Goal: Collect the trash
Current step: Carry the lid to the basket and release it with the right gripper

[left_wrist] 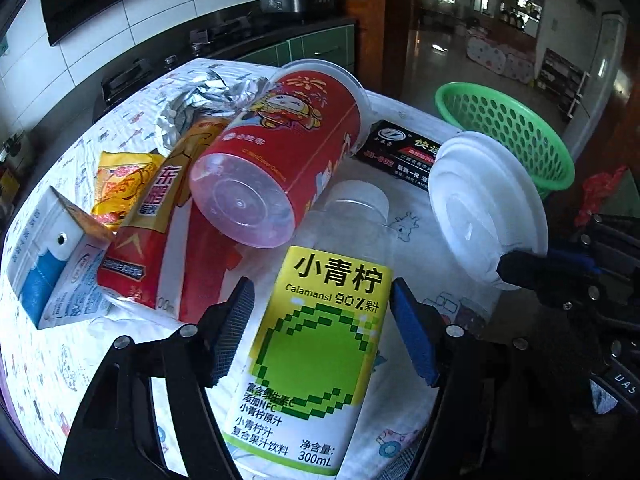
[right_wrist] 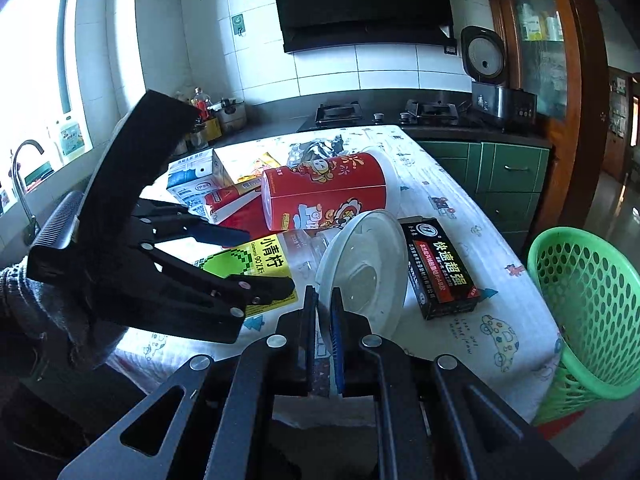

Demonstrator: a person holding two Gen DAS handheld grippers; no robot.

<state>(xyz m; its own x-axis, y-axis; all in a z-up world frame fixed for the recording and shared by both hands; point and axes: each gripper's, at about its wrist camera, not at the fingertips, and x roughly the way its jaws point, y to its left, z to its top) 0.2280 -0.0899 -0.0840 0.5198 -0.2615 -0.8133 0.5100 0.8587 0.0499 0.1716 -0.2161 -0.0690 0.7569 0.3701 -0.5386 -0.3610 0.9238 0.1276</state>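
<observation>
A clear bottle [left_wrist: 316, 340] with a yellow-green label lies on the patterned tablecloth [left_wrist: 400, 224]. My left gripper [left_wrist: 320, 284] stands open astride it, one blue pad on each side, and a thin gap shows at the left pad. In the right wrist view the same left gripper [right_wrist: 266, 260] reaches over the bottle [right_wrist: 224, 260]. My right gripper [right_wrist: 323, 308] is shut on the rim of a white plastic lid [right_wrist: 364, 264], which tilts up off the table. The left wrist view shows that lid [left_wrist: 480, 208] pinched by the right gripper [left_wrist: 506, 268].
A green mesh basket [right_wrist: 588, 312] stands past the table's right edge. On the table lie a red cup [left_wrist: 280, 152] on its side, a black box [left_wrist: 400, 152], a milk carton [left_wrist: 52, 256], a red-yellow carton [left_wrist: 160, 232], crumpled foil [left_wrist: 200, 100] and a yellow wrapper [left_wrist: 120, 184].
</observation>
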